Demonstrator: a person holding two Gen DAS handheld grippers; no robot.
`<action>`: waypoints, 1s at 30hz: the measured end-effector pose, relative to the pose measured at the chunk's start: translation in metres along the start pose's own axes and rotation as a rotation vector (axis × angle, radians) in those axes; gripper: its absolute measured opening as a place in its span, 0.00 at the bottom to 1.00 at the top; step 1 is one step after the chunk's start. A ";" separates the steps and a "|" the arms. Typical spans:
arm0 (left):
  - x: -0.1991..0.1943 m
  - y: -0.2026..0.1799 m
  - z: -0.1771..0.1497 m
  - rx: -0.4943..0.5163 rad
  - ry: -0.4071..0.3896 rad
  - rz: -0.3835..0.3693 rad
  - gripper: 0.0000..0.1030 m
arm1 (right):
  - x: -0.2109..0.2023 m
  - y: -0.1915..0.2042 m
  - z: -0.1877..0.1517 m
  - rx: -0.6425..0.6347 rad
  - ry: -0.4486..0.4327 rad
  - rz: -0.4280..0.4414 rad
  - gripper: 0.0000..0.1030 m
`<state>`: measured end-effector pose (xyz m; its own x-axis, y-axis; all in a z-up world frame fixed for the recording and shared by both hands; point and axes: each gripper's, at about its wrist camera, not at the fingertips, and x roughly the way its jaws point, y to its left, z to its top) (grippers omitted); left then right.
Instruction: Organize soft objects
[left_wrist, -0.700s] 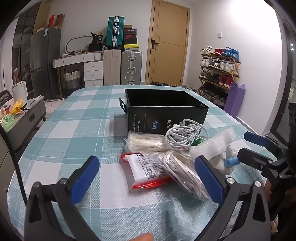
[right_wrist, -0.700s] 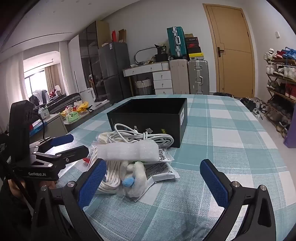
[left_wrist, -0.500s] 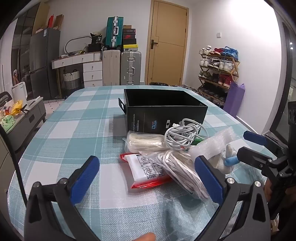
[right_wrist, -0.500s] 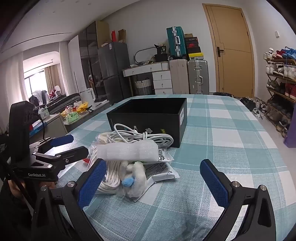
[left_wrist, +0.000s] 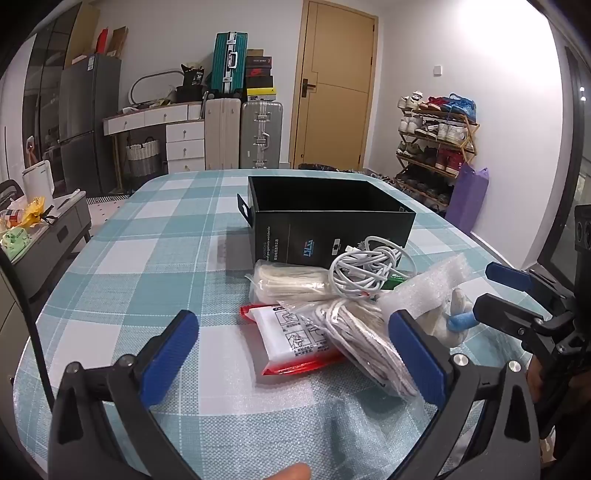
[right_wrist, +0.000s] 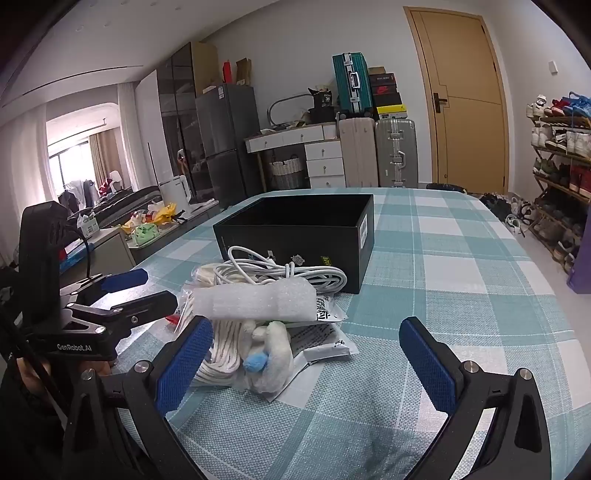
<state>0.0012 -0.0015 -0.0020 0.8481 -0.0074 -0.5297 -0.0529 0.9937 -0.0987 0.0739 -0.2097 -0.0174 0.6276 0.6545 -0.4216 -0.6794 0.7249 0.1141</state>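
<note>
Your soft things lie heaped on the checked tabletop (left_wrist: 147, 258), just near of the open black box (left_wrist: 325, 221). Farthest sits a loose coil of white cable (left_wrist: 365, 271) beside a bagged cream bundle (left_wrist: 288, 284). Nearer lie a red-edged flat packet (left_wrist: 291, 339) and a bagged white cord bundle (left_wrist: 362, 339). On the right, a white foam sheet (right_wrist: 255, 299) drapes over a white plush toy with a blue nub (right_wrist: 269, 354).

Woven checked cloth covers the tabletop (left_wrist: 155, 280); matt black cardboard box (left_wrist: 328, 236); glossy plastic cable (left_wrist: 365, 269); white foam sheet (right_wrist: 255, 301); textured blue tool pads (right_wrist: 424, 365).
</note>
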 end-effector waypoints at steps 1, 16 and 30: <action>0.000 0.000 0.000 0.001 0.000 0.000 1.00 | 0.000 0.000 0.000 0.000 0.000 0.000 1.00; 0.000 0.002 0.000 -0.005 -0.003 -0.004 1.00 | 0.000 0.000 0.000 0.000 0.000 0.002 1.00; 0.000 0.003 0.000 -0.007 -0.003 -0.003 1.00 | 0.001 0.000 0.000 0.002 0.001 0.002 1.00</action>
<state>0.0008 0.0016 -0.0019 0.8497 -0.0103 -0.5271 -0.0536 0.9929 -0.1059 0.0747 -0.2096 -0.0177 0.6258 0.6557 -0.4223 -0.6799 0.7240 0.1165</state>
